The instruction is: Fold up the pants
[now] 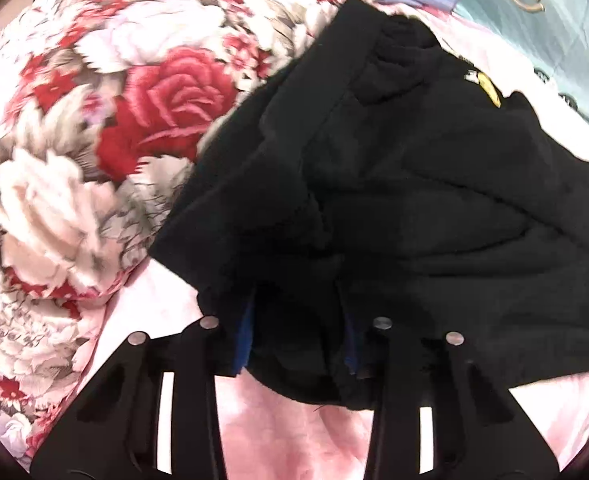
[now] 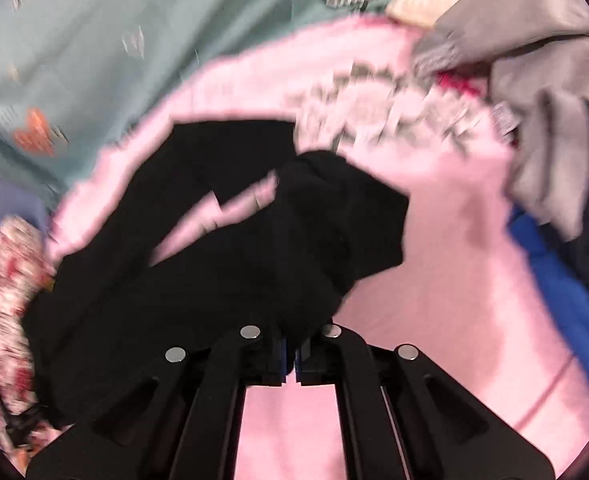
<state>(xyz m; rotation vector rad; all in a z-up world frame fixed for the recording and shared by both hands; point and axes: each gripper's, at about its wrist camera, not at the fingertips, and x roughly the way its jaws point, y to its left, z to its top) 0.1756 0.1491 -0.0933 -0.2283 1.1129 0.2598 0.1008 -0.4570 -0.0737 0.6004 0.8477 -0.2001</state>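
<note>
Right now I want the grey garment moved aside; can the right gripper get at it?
Probably not yet: the right gripper looks shut on the black pants, and the grey garment lies apart, across bare pink blanket.

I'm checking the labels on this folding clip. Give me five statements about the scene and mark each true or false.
1. The pants are black. True.
2. The pants lie on a bare wooden table. False: they lie on a pink blanket.
3. The right gripper is shut on the pants. True.
4. The left gripper has fingers pressed tight together. False: its fingers stand apart with pants fabric between them.
5. A floral quilt lies beside the pants. True.
</note>
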